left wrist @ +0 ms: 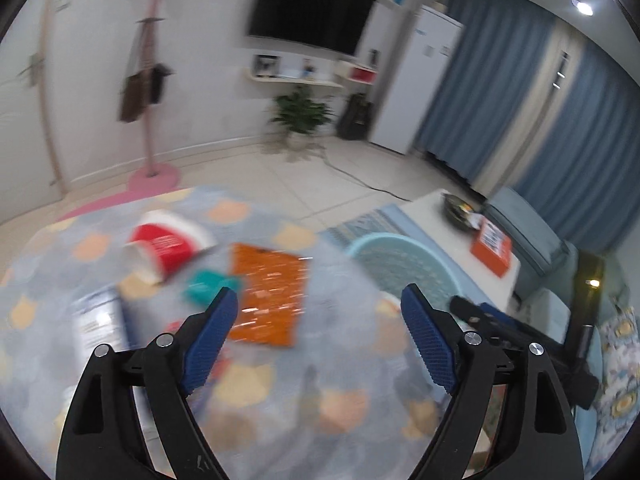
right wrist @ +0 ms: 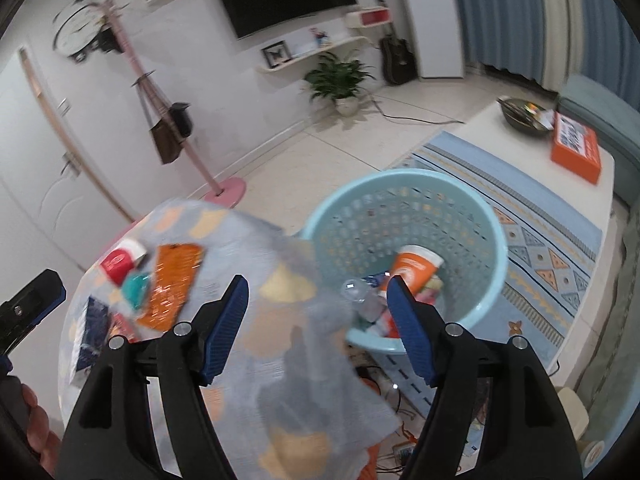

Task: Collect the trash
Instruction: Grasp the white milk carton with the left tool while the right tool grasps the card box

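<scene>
Two grippers show, both with their blue-padded jaws spread wide and nothing between them. The left gripper (left wrist: 320,320) hangs over a tabletop (left wrist: 280,392) covered with a grey cloth patterned in orange and yellow shapes — motion blur softens most of it. On that cloth, in the left-centre of the left wrist view, a red paper cup (left wrist: 168,246) lies on its side, with a small teal packet (left wrist: 208,286) just below it and an orange foil wrapper (left wrist: 270,296) lying flat to the right of the packet. A white and dark blue package (left wrist: 102,320) sits at the left, near the gripper's left finger.

The right gripper (right wrist: 318,308) hovers over the right-hand side of the same cloth, its right finger over a light blue perforated basket (right wrist: 472,216) that stands beside the tabletop on a patterned blue rug (right wrist: 552,256). Inside the basket an orange cup (right wrist: 412,268) leans on a heap of other rubbish — what the pieces under it are cannot be told.

In the right wrist view the red cup, teal packet and orange wrapper cluster at the left of the frame. A low white table (right wrist: 520,148) at the upper right carries an orange box (right wrist: 576,144) and a dark bowl (right wrist: 524,114).
</scene>
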A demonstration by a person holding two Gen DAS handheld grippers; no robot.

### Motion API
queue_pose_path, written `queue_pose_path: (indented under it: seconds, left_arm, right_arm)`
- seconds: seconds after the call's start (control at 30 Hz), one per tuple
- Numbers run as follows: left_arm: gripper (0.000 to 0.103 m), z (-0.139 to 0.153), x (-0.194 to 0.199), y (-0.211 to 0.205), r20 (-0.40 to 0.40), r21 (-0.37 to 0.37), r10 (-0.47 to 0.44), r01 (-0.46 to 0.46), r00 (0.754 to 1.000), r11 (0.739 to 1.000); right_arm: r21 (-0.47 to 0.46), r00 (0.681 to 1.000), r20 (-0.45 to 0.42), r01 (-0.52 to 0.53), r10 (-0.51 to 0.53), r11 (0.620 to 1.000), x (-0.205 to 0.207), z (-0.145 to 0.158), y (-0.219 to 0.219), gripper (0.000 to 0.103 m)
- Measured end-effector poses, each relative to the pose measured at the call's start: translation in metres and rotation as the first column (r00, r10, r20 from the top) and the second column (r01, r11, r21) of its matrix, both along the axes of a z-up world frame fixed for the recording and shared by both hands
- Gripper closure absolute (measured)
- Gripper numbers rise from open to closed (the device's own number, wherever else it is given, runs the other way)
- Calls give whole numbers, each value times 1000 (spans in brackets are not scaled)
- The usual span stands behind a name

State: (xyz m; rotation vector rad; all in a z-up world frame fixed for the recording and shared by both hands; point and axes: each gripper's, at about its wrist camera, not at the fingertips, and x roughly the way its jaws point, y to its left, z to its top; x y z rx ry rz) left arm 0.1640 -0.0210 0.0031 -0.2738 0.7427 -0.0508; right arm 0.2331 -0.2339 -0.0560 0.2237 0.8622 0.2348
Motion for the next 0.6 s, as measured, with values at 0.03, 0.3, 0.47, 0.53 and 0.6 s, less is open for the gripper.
queue_pose_path:
  seconds: [0.03, 0.3, 0.47, 0.53, 0.6]
  left_arm:
    - [18, -3, -7, 15, -2, 1, 41, -41, 999, 999]
    - [17, -44, -27, 101, -130, -114, 203, -218, 970, 969]
    - [17, -55, -24, 110, -183, -83, 213, -231, 960, 969]
    - [17, -56, -23, 109, -188, -45, 222, -234, 957, 971]
    - [17, -56, -23, 108, -189, -6, 231, -236, 955, 972]
  right_arm:
    - [-6, 1000, 5, -11, 11, 1000, -3, 2, 7, 33]
    - [-62, 990, 11, -143, 144, 988, -26, 2, 79, 29]
    - [-107, 972, -5, -234, 235, 966, -45, -5, 122, 29]
    - [-122, 964, -11, -266, 267, 956, -53, -6, 137, 29]
    - [-133, 957, -15, -288, 288, 948, -58, -8, 144, 29]
